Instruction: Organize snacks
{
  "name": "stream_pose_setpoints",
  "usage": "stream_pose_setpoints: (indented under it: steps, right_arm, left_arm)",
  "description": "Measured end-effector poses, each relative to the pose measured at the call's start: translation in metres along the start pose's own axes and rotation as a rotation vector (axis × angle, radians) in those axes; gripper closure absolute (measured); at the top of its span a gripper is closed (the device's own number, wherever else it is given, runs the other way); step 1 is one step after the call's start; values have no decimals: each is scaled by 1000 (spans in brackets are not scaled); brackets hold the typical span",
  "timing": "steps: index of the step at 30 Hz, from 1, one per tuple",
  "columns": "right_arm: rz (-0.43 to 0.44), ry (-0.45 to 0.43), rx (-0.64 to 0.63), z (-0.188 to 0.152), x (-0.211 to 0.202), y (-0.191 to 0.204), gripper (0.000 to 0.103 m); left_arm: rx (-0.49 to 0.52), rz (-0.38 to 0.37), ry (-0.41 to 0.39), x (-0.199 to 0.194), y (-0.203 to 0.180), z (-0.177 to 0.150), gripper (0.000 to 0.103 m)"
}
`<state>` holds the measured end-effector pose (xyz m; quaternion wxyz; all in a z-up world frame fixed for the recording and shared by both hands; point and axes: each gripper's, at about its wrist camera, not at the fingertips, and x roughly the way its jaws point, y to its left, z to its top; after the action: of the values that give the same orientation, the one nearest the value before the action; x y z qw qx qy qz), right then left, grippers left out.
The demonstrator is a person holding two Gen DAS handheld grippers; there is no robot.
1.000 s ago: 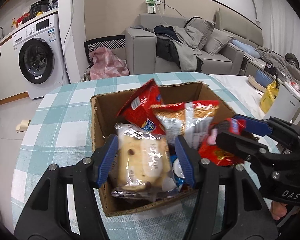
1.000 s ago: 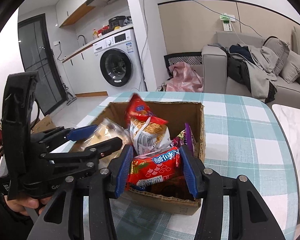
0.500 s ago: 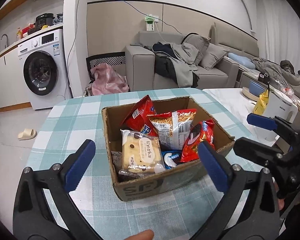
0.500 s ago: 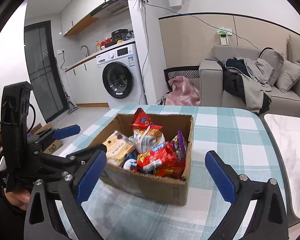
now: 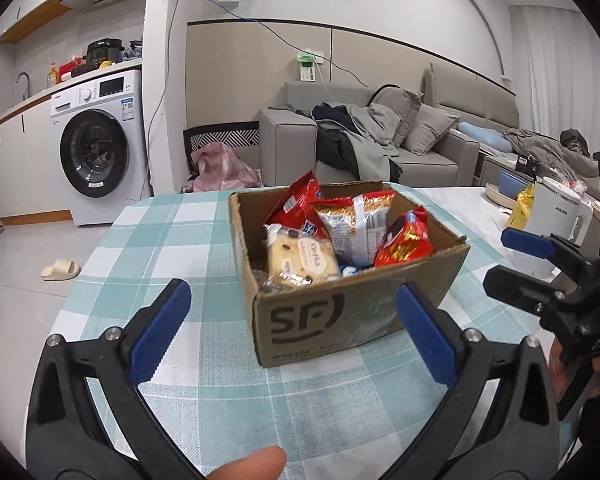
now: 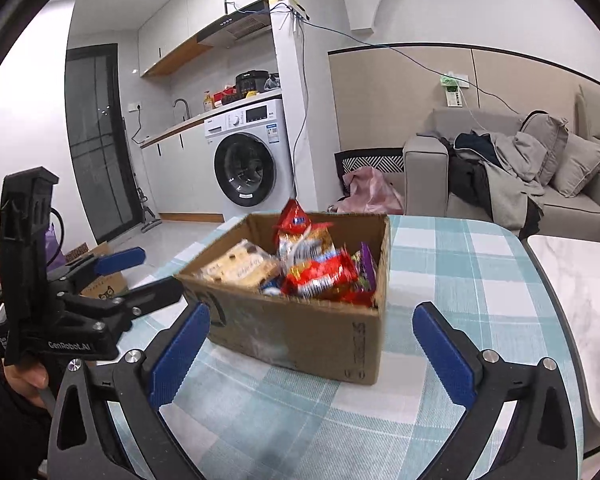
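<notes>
A brown cardboard box (image 5: 320, 320) marked SF stands on the checked tablecloth (image 5: 172, 248). It holds several snack packs: a pale cake pack (image 5: 302, 262), a silver noodle pack (image 5: 356, 228) and red bags (image 5: 406, 242). My left gripper (image 5: 292, 328) is open and empty, held back in front of the box. My right gripper (image 6: 312, 344) is open and empty, also in front of the box (image 6: 300, 332). Each gripper shows in the other's view, the right one (image 5: 540, 276) to the box's right and the left one (image 6: 128, 276) to its left.
A white kettle (image 5: 552, 216) and a yellow bag (image 5: 518, 208) stand on a white table at the right. A washing machine (image 5: 100, 148), a sofa (image 5: 380, 148) with clothes and a pink bag (image 5: 220, 168) are beyond the table. A slipper (image 5: 60, 270) lies on the floor.
Both grippers let go of their snack packs, which now lie in the box, opened wide and drew back and up from the box.
</notes>
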<state>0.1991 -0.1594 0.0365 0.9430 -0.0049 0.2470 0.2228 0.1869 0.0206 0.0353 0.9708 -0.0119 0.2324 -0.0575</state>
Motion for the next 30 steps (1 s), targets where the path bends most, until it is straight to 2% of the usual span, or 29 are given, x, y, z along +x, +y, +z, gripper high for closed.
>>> stream_pose_setpoints:
  steps: [9, 14, 30]
  right_arm:
    - [-20, -58, -23, -24, -3, 1, 0]
    - [-36, -105, -44, -23, -7, 4, 0]
    - [-36, -119, -72, -26, -2, 9, 0]
  left_arm:
    - [-9, 57, -58, 0, 9, -32, 1]
    - [-20, 61, -72, 2, 11, -33, 1]
    - [-50, 61, -80, 2, 17, -34, 1]
